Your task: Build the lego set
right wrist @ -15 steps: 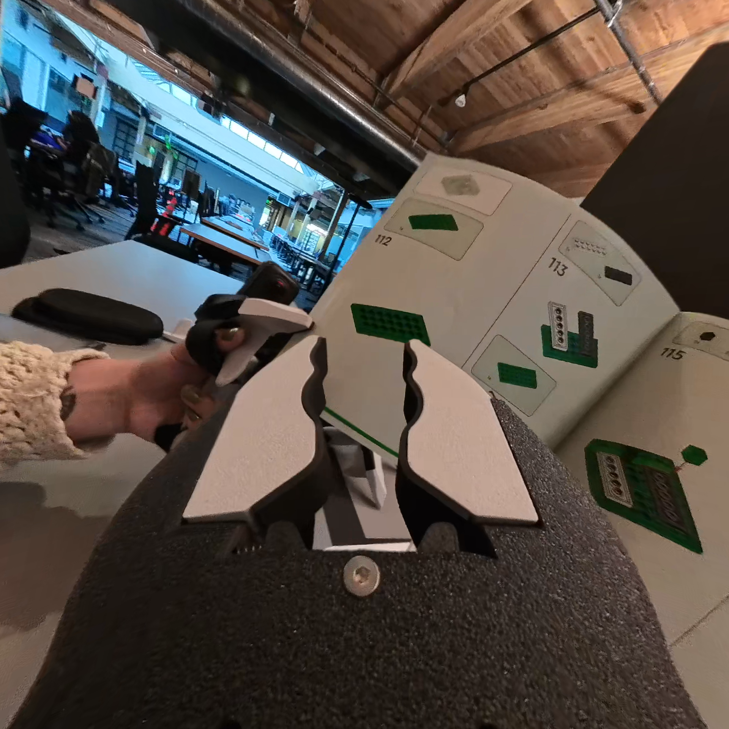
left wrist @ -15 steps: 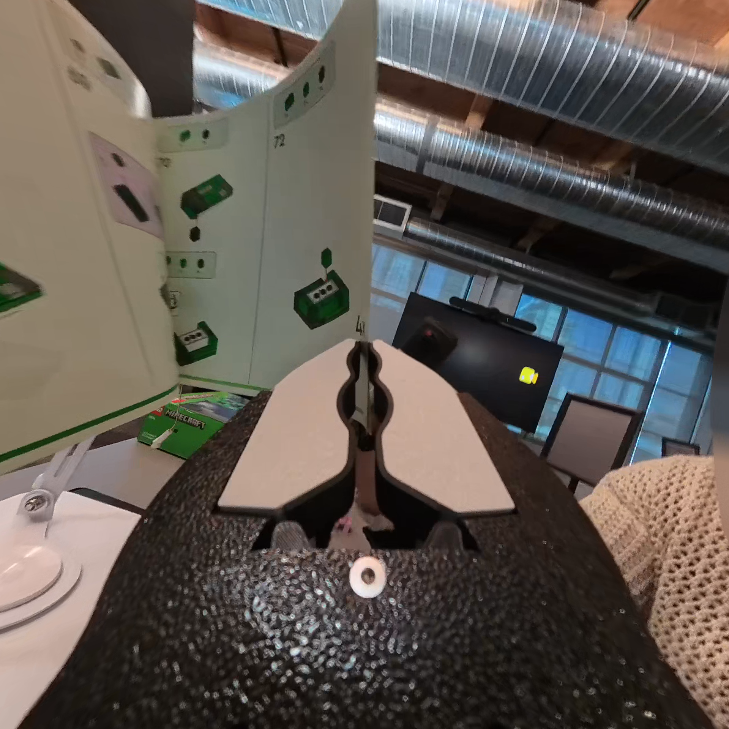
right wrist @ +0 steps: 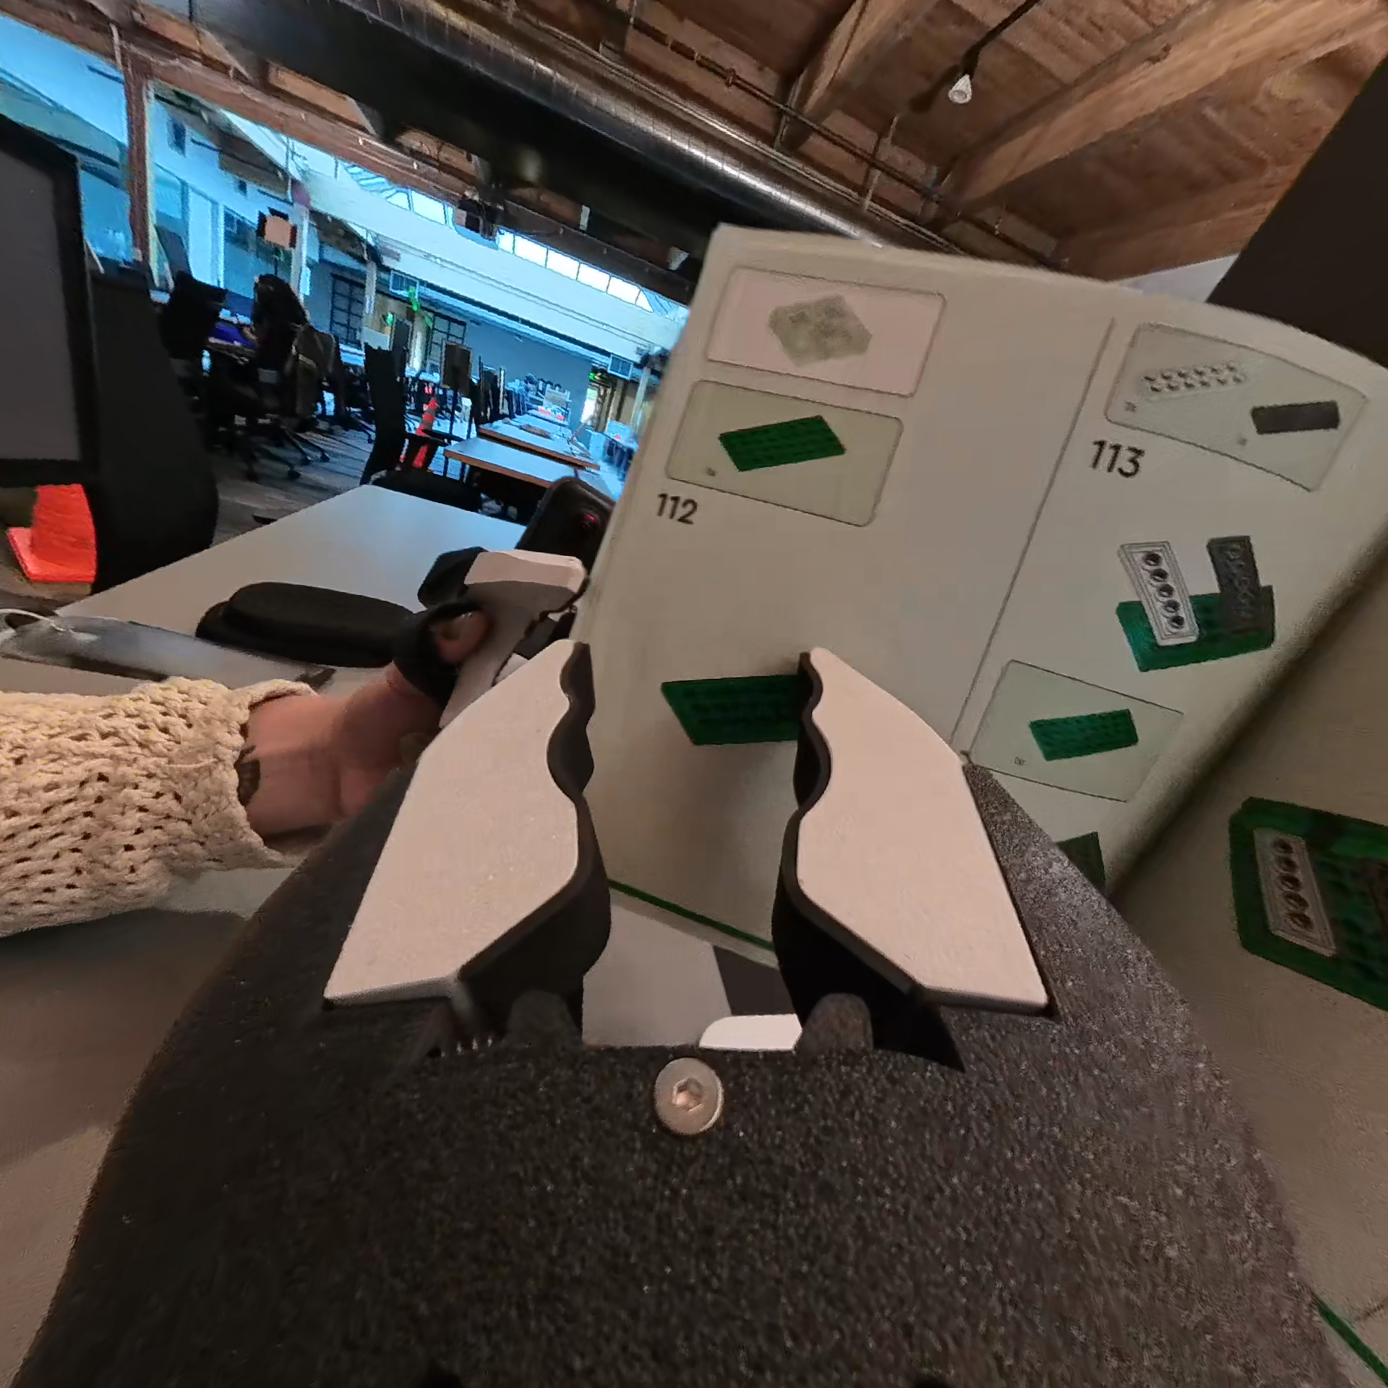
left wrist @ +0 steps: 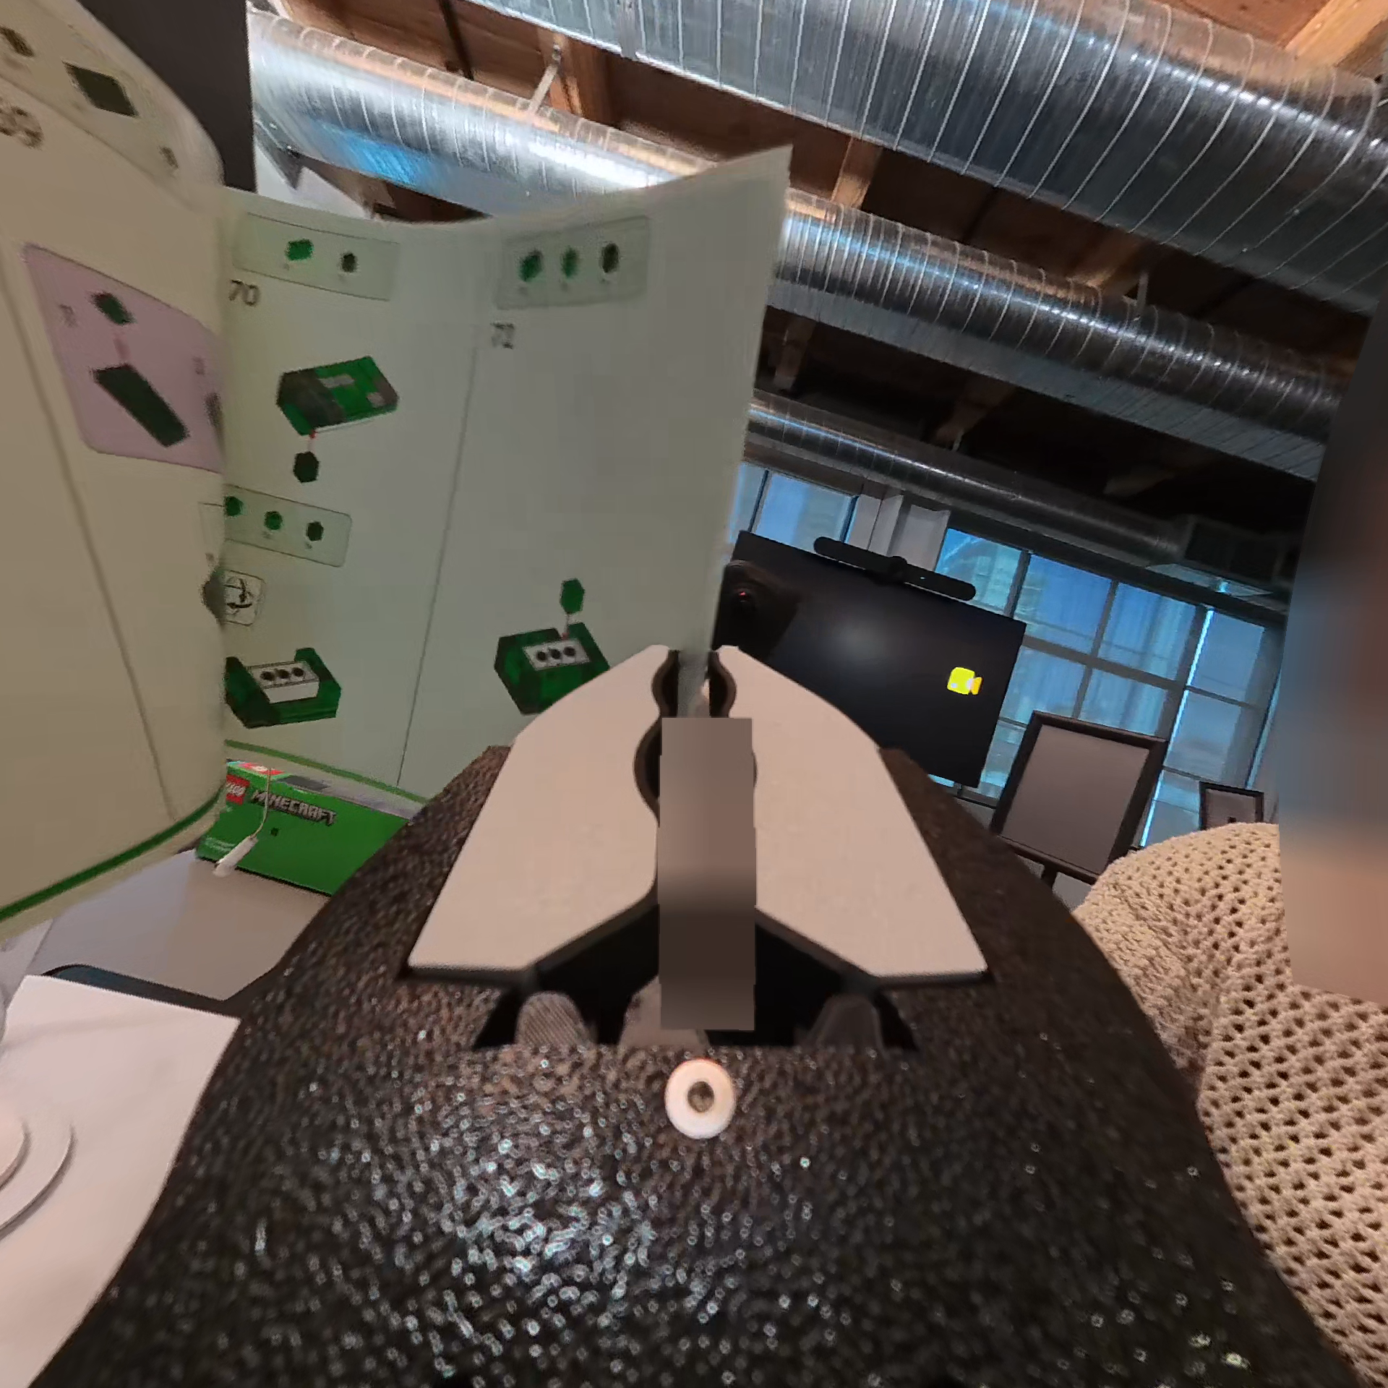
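The open instruction booklet (left wrist: 571, 466) stands curved in front of me, its pages showing green brick diagrams. My left gripper (left wrist: 695, 665) is shut on the lower right edge of one page and holds that page upright. In the right wrist view the same page (right wrist: 849, 601) rises just beyond my right gripper (right wrist: 691, 661), which is open and empty, with the page behind its jaws. The left gripper (right wrist: 518, 593) shows there at the page's left edge, held by a hand (right wrist: 323, 751) in a knitted sleeve. No loose bricks show.
A green set box (left wrist: 300, 822) lies on the grey table (right wrist: 338, 541) behind the booklet. A white stand base (left wrist: 30, 1126) is at the near left. A black pouch (right wrist: 300, 623) lies on the table. A dark screen (left wrist: 864, 661) stands beyond. My left and right fingertips are right by each other.
The page held by my left gripper has swung over and now stands more upright, with more of its face showing. My right gripper stays open, its jaws a little wider.
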Available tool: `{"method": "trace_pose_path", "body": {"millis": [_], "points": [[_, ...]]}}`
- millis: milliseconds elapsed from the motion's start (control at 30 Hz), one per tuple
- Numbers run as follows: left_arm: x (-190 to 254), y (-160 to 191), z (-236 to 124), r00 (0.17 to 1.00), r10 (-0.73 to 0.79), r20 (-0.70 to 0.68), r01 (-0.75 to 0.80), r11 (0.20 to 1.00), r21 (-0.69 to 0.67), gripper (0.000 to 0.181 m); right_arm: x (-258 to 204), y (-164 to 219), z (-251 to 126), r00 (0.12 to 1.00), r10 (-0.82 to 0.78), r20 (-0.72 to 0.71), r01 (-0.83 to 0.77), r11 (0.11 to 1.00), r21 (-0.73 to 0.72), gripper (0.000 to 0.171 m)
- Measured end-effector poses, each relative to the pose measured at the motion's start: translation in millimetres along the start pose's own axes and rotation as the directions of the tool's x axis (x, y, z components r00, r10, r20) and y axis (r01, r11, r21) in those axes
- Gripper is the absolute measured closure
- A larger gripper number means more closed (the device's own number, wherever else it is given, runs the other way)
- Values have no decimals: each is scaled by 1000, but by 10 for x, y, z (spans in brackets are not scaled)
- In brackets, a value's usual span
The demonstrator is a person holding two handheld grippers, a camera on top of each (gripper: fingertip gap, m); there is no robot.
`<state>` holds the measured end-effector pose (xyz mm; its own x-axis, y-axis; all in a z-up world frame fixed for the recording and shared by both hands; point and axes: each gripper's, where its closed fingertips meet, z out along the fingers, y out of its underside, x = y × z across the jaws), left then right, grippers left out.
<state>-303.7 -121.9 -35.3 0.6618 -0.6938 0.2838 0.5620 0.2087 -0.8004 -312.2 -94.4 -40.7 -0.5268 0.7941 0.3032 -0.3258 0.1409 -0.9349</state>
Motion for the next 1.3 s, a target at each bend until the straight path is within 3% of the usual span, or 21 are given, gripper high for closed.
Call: {"method": "trace_pose_path", "body": {"millis": [267,567,767,1000,1300], "points": [[-10,69,66,997,67,39,-65,997,-46,178,79,49,-28,999,48,-23,-47,999,5,119],[-132,-48,81,955,204,217,-204,979,-23,181,161,36,-48,995,83,-58,-82,996,22,119],[-191,-65,124,913,268,309,-273,962,-27,181,143,54,18,994,66,-85,-74,992,-98,97],[-206,-80,139,877,325,355,-327,943,-56,181,226,113,40,979,-72,-190,23,968,-249,103],[-242,-175,56,868,309,388,-330,944,-15,181,365,40,-127,958,-93,-270,24,968,-250,112]]}}
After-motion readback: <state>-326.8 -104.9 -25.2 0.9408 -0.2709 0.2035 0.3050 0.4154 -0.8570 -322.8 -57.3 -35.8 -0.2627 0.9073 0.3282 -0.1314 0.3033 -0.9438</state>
